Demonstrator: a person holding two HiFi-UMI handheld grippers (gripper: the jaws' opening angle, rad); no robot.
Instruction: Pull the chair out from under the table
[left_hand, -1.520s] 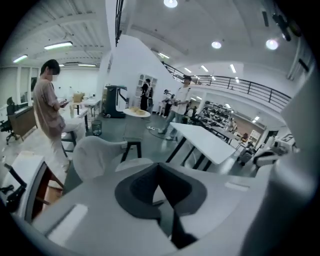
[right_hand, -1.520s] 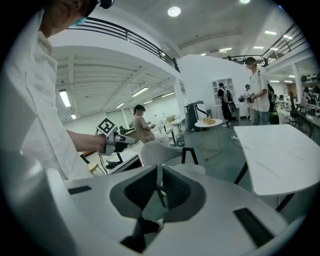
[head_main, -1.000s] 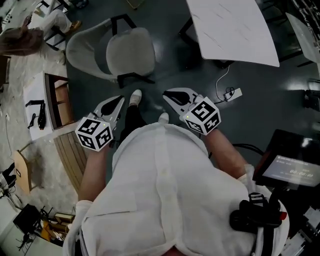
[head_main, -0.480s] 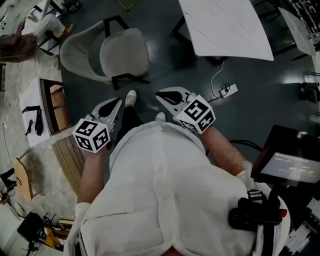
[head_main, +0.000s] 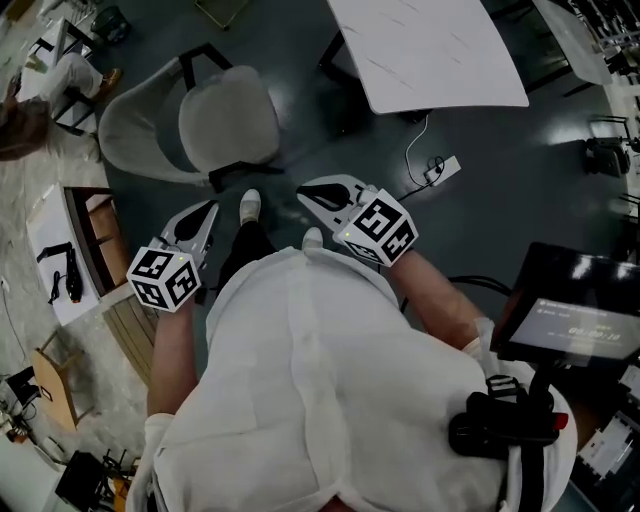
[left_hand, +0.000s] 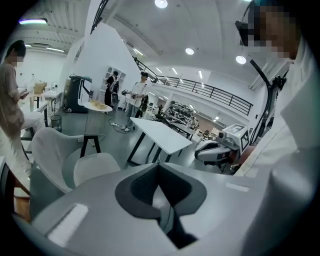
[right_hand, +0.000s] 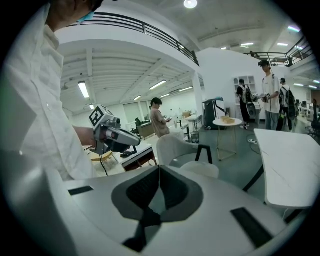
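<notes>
Chair (head_main: 215, 125) sits upper left in the head view, clear of the tabletop (head_main: 430, 50) up top, so the pull looks done to me. Left tongs (head_main: 207, 210) are shut and empty. Right tongs (head_main: 308, 192) have just been closing on nothing, and both idle apart from the chair.

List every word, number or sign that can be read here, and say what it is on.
Screen: a row of pale digits, too blurred to read.
Cube at left: black-and-white square patterns, no letters.
Cube at right: the same kind of patterns, no letters.
Nothing else carries legible text.
</notes>
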